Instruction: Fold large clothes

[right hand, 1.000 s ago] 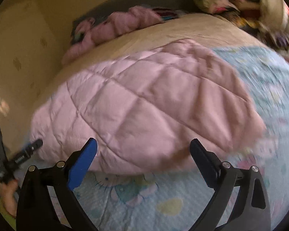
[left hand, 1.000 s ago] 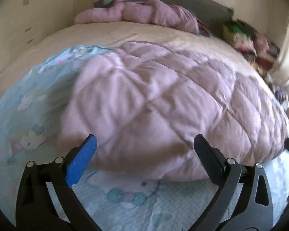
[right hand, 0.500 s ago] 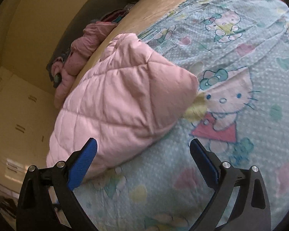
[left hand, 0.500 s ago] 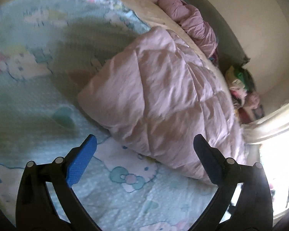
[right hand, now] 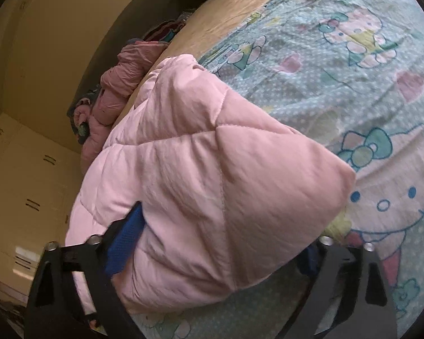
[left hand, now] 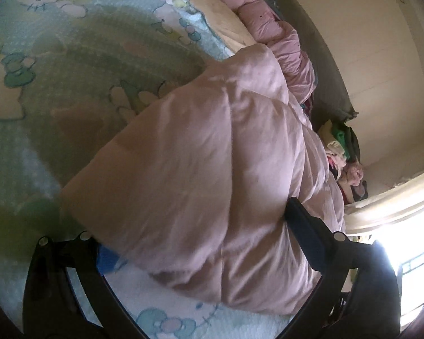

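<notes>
A pink quilted padded garment lies folded in a thick bundle on the cartoon-cat bedsheet. My left gripper straddles its near corner with jaws wide. The dark finger rests against the fabric, and the blue pad is half hidden beneath it. In the right wrist view the same garment fills the gap of my right gripper. Its jaws are closing around the other corner. The blue pad touches the cloth, and the far pad is hidden under the corner.
A crumpled pink garment lies along the dark headboard. Mixed clothes are piled at the bed's far corner. Pale cabinets stand beside the bed, and a bright window is close by. Bedsheet spreads to the side.
Both grippers have rolled, sunk and come in on the garment. Its corners were ahead of the fingertips and now lie between the fingers of each gripper.
</notes>
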### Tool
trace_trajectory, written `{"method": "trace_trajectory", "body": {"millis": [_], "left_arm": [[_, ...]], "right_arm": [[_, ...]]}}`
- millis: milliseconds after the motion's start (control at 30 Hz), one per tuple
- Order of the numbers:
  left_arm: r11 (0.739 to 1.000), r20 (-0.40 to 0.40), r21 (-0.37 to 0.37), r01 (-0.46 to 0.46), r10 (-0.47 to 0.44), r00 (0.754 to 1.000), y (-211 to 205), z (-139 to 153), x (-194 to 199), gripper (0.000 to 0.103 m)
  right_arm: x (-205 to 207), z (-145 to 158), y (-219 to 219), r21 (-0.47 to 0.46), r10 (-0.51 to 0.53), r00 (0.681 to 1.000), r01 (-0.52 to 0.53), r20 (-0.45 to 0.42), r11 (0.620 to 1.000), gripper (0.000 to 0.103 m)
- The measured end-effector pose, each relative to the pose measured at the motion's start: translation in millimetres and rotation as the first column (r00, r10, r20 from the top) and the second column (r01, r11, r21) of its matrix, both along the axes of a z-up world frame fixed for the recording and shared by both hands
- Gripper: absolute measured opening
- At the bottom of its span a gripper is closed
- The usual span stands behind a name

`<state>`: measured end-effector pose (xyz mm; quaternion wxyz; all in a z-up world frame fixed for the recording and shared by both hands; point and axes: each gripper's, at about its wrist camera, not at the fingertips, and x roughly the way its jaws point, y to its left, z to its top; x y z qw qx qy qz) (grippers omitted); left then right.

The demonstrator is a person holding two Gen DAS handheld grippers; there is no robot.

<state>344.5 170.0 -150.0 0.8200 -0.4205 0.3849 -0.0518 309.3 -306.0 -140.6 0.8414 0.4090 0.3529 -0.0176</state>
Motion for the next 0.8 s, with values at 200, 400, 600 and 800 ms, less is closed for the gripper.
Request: {"method": "trace_trajectory", "body": {"millis": [200,400,600,800], "left_arm": [[0.994,0.045,0.109,0.021,-0.026,0.999,-7.0,21.9,0.0,0.061],[0.982,0.084,0.183,0.04,-0.056,0.995,-0.7,52.0,-10.7,0.046],[0.975,0.095,0.221,0.03,-0.052,0.994,9.0,64.9,-34.1,0.044],[0.967,0.07,0.255,0.021,-0.04,0.997,9.2,61.6,-49.9,0.044]], "right_arm": [[-12.6,33.7,27.2,-0.183,0.07,0.995,-0.056,0.071,0.982,0.038],[-35.5,62.4,47.4,-0.216,0.14,0.983,-0.112,0.12,0.97,0.034],[-70.0,70.8,60.9,-0.209,0.189,0.973,-0.16,0.129,0.965,0.034],[-95.7,54.9,60.7,-0.17,0.193,0.976,-0.174,0.1,0.97,0.034]]}}
